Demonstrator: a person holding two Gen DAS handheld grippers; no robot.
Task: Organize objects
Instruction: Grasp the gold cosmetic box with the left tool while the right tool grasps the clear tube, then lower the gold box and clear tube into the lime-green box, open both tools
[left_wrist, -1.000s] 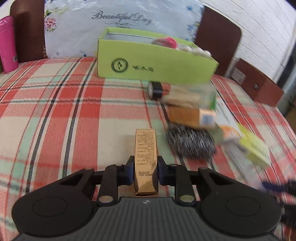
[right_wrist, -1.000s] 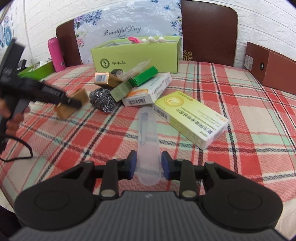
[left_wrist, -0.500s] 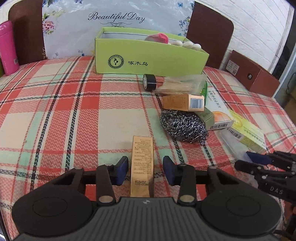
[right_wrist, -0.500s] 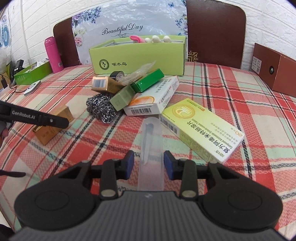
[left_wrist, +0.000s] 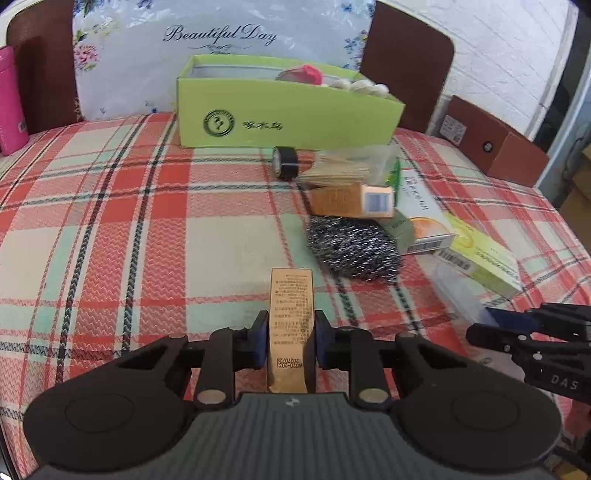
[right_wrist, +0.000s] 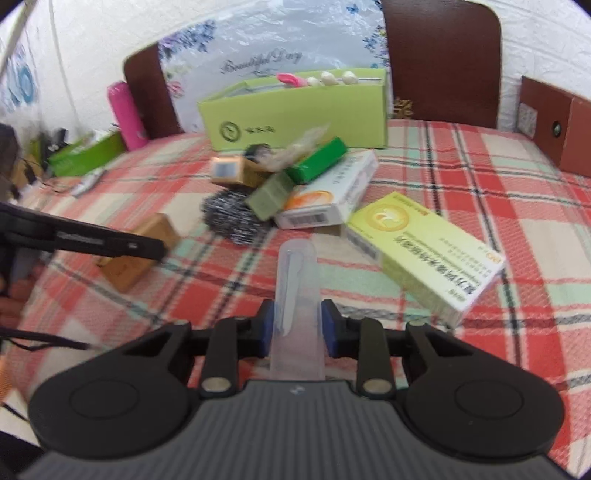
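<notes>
1. Here, your left gripper (left_wrist: 288, 341) is closing on the tan carton (left_wrist: 290, 325), pads touching its long sides, so it lies straight along the fingers.
2. Your right gripper (right_wrist: 297, 328) is closing too, pinching the clear plastic case (right_wrist: 295, 295) near its back end, on the plaid tablecloth (left_wrist: 110, 229).
3. Beyond, the steel scourer (left_wrist: 352, 251) and the medicine boxes (right_wrist: 424, 251) lie heaped, likely awaiting sorting.
4. Farthest, the green open box (left_wrist: 280, 110) already holds small items, so it is probably your destination.
</notes>
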